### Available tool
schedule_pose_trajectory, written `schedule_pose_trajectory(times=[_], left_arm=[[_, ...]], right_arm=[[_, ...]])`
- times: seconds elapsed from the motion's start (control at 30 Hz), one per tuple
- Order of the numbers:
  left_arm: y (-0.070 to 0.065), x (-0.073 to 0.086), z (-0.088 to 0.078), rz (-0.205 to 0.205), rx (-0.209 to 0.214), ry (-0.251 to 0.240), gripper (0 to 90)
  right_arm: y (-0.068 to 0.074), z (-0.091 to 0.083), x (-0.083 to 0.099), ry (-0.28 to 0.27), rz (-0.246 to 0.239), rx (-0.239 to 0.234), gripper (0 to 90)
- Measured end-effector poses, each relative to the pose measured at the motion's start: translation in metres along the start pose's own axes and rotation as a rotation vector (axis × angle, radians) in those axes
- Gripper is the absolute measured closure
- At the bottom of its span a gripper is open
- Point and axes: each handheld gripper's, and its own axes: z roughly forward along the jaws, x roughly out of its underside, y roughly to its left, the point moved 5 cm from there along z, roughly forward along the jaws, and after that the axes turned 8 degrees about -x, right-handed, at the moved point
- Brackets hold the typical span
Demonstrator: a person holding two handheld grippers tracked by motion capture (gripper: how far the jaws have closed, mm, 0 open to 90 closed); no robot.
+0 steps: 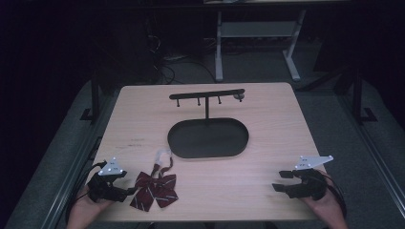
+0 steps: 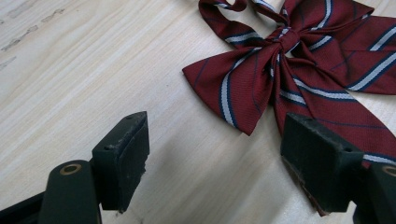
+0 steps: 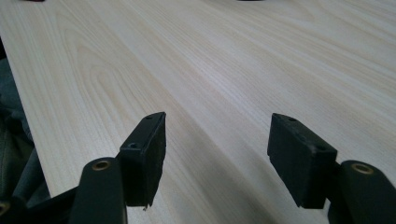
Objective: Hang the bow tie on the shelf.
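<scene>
A dark red bow tie (image 1: 155, 189) with white and navy stripes lies flat near the table's front left, its white strap end (image 1: 163, 154) trailing toward the tray. My left gripper (image 1: 128, 192) rests just left of it with its jaws wide apart; in the left gripper view the bow tie (image 2: 299, 70) lies ahead, and the right pad (image 2: 320, 163) overlaps its lower wing without pinching it. My left gripper (image 2: 215, 158) holds nothing. My right gripper (image 1: 282, 181) sits at the front right, open over bare wood (image 3: 217, 154).
A black oval tray (image 1: 179, 143) with an upright post and a hook bar (image 1: 207, 94) stands at the table's middle back. A small pale object (image 1: 240, 97) hangs at the bar's right end. White desk legs (image 1: 218, 47) stand beyond the table.
</scene>
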Motion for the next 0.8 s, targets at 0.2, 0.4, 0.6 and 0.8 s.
schedule_pose_trajectory(times=[0.2, 0.4, 0.6, 0.8], left_arm=[[-0.002, -0.002, -0.001, 0.01, 0.004, -0.004, 24.0], [-0.002, -0.011, -0.002, 0.033, 0.015, -0.004, 24.3], [0.0, -0.031, 0.0, 0.063, 0.031, -0.007, 24.4], [0.001, -0.051, 0.01, 0.115, 0.054, 0.024, 24.6]], right_arm=[[0.001, 0.0, 0.0, -0.003, -0.007, 0.001, 36.7], [0.002, -0.001, -0.001, -0.002, -0.001, 0.012, 36.7], [0.004, -0.002, 0.0, -0.006, 0.0, 0.019, 36.7], [0.005, -0.002, -0.001, -0.003, -0.008, 0.019, 36.7]])
